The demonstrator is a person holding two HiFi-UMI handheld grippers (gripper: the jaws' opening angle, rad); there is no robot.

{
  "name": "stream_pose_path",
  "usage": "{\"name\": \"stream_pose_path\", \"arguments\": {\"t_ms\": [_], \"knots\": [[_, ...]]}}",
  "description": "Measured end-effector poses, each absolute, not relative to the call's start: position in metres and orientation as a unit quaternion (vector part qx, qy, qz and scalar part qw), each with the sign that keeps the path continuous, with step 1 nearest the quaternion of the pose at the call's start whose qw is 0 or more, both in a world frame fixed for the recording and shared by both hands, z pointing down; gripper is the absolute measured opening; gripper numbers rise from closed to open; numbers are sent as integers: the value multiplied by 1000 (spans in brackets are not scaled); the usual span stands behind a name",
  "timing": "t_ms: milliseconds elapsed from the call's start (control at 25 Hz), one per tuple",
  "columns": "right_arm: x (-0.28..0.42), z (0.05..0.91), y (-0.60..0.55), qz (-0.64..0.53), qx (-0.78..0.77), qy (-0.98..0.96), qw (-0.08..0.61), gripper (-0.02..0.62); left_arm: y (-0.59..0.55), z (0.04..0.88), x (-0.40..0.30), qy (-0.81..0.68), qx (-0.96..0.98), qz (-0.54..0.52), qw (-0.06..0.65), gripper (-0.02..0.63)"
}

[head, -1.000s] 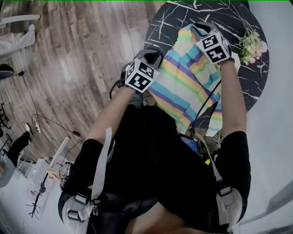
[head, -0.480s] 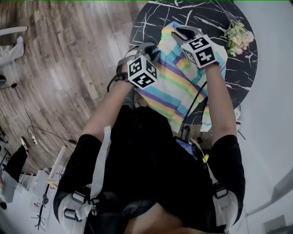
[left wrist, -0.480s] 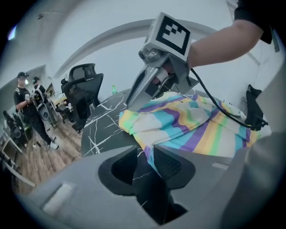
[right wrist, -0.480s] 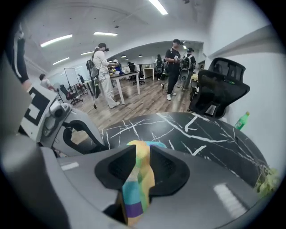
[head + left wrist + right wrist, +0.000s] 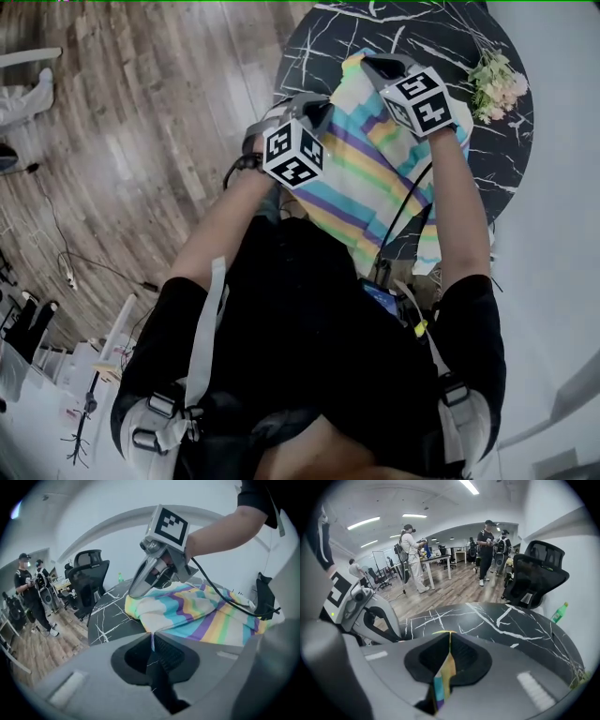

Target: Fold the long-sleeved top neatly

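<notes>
Long-sleeved top is pinched by the left hand-held gripper and the right hand-held gripper, whose jaws just closed.

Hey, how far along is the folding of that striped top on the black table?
Early. Done: the striped top lies on the table, rumpled, with no neat fold visible. In hand: the left gripper and right gripper have just closed, each pinching its fabric. Left: all the folding.

Open tabletop left; flowers at right rim
</notes>
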State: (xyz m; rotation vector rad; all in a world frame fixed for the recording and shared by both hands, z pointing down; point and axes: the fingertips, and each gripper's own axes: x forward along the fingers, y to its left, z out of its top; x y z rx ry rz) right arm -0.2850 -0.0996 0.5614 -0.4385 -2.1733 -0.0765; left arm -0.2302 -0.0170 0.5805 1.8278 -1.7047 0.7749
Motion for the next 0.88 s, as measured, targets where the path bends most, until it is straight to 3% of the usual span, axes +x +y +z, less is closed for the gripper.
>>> {"name": "stream_pose_path", "arguments": {"t_ms": [200,480,520,600,640,840,880], "knots": [[-300,562,-111,-2,-179,-877,445,12,-11,576,-243,-659,662,194,300,20],[-299,562,-120,-9,-170,-879,445,6,10,595,-247,-660,644,211,323,23],[-295,562,-110,-8,-188,-875,446,14,10,596,-247,-661,642,210,326,23],[-286,565,-91,4,-223,-864,451,132,10,597,-247,-661,641,211,327,23],[-283,567,-84,4,-236,-859,455,137,10,597,-248,-660,642,212,327,23],[-268,581,-69,-24,-265,-837,477,136,13,596,-249,-655,645,220,325,23],[-268,584,-68,-29,-265,-837,477,95,13,596,-249,-656,644,221,325,23]]}}
